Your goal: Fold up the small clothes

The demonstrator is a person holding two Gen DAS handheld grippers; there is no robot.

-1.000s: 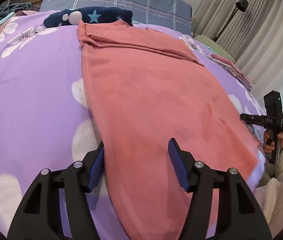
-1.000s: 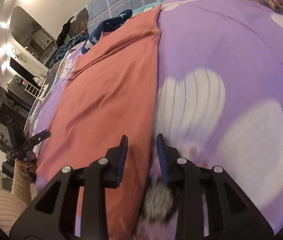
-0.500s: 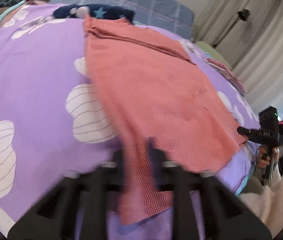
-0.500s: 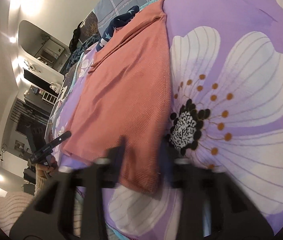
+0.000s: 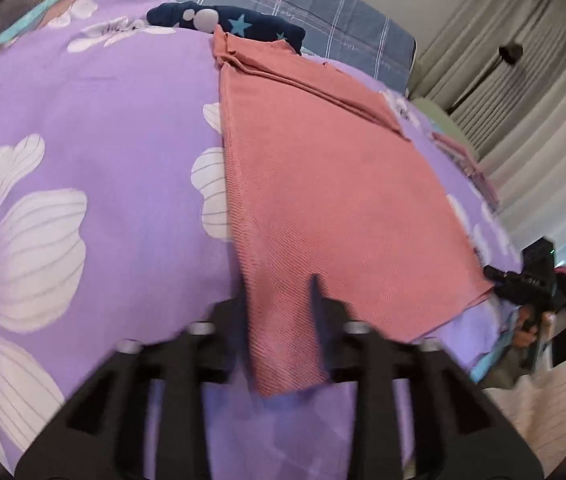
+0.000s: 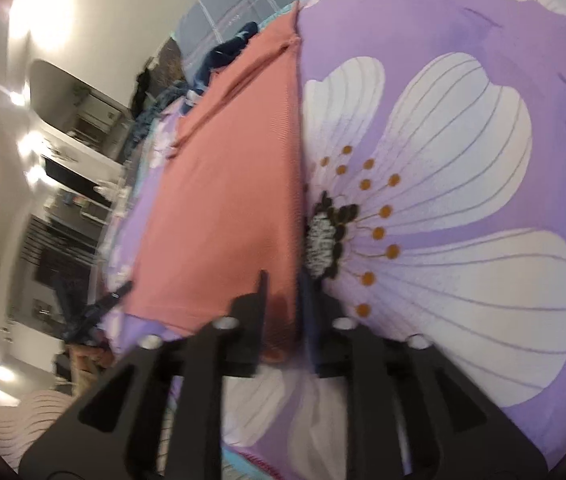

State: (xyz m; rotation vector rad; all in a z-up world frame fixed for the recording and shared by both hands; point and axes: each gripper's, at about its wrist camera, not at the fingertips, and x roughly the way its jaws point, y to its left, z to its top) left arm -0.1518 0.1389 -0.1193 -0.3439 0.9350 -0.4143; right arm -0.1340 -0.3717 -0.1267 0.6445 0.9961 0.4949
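A salmon-pink garment (image 5: 323,184) lies flat on the purple flowered bedspread (image 5: 83,140), its far end folded over. My left gripper (image 5: 279,304) sits at the near left corner. Its jaws are opening, and the corner lies loose between the blurred fingers. My right gripper (image 6: 283,300) is at the garment's (image 6: 235,184) near right corner. Its jaws are opening too, with the hem between them and a gap at the pads. Each gripper also shows in the other's view: the right gripper (image 5: 531,280) and the left gripper (image 6: 95,308), both hand-held.
A navy star-print garment (image 5: 235,20) lies past the pink one, before a plaid grey pillow (image 5: 303,4). Folded pink clothes (image 5: 467,160) are stacked at the bed's far right, by the curtains (image 5: 543,120). A cream ribbed sleeve (image 5: 543,400) is at the near edge.
Both grippers closed on the garment's near corners and drew it toward the bed's near edge. Their jaws have since parted, leaving the corners lying between the fingers.
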